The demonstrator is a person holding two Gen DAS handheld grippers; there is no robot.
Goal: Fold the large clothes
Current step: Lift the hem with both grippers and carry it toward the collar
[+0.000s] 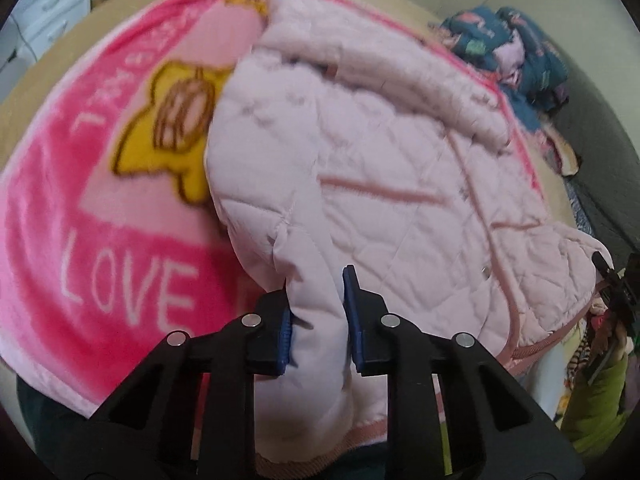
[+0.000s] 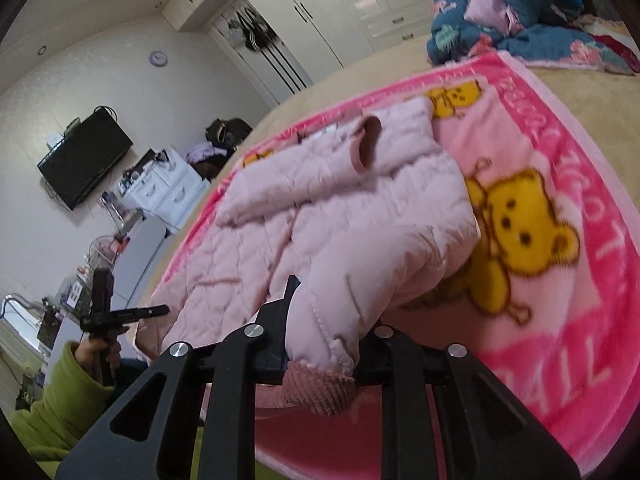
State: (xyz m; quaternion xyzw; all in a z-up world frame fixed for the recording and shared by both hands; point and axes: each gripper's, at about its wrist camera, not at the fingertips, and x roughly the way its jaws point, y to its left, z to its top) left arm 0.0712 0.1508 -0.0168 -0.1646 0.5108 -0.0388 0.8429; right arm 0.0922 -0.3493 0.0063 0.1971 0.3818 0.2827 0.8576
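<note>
A pale pink quilted jacket [image 1: 380, 168] lies on a pink bear-print blanket [image 1: 100, 200] spread over a bed. My left gripper [image 1: 318, 284] is shut on one sleeve [image 1: 316, 344], which bunches between the blue pads. In the right wrist view the jacket [image 2: 320, 216] lies with one sleeve folded across its chest, cuff [image 2: 366, 144] up. My right gripper [image 2: 320, 304] is shut on the other sleeve near its ribbed cuff [image 2: 320, 386]; the sleeve hides its right finger. The other gripper [image 2: 120, 316] shows at the left, held by a hand in a green sleeve.
A heap of dark teal bedding [image 1: 516, 44] lies at the far end of the bed [image 2: 592, 100]. White wardrobes [image 2: 320, 12], a wall TV [image 2: 84, 160] and a white drawer unit [image 2: 168, 184] stand beyond the bed's edge.
</note>
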